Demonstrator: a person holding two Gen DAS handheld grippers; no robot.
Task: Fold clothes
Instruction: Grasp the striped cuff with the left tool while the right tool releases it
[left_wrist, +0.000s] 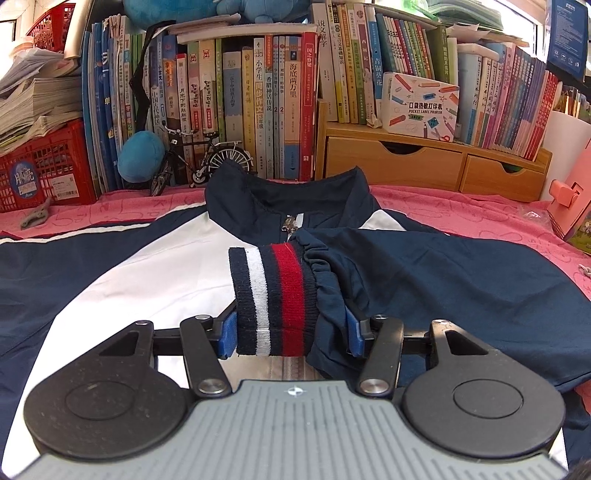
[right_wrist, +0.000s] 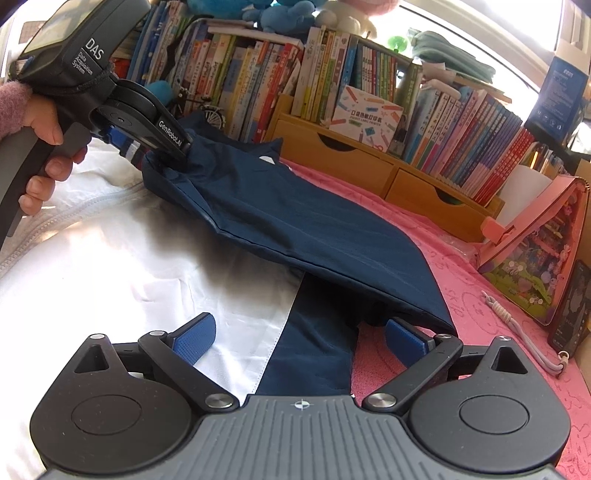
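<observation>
Left wrist view: my left tongs (left_wrist: 291, 332) clamp 1 striped cuff (left_wrist: 273, 299) of 1 jacket (left_wrist: 147, 266), spread on the pink surface (left_wrist: 461, 210). Right tongs (right_wrist: 299, 338) spread wide, gripping nothing, over jacket's edge, 1 sleeve (right_wrist: 295, 221) draped across.

Bright daylight from window at upper right (right_wrist: 480, 22), blown out. Glare washes white jacket panel (right_wrist: 110, 206); soft shadow under folded navy sleeve (right_wrist: 295, 221). Strong fisheye bending at edges, corners dark.
</observation>
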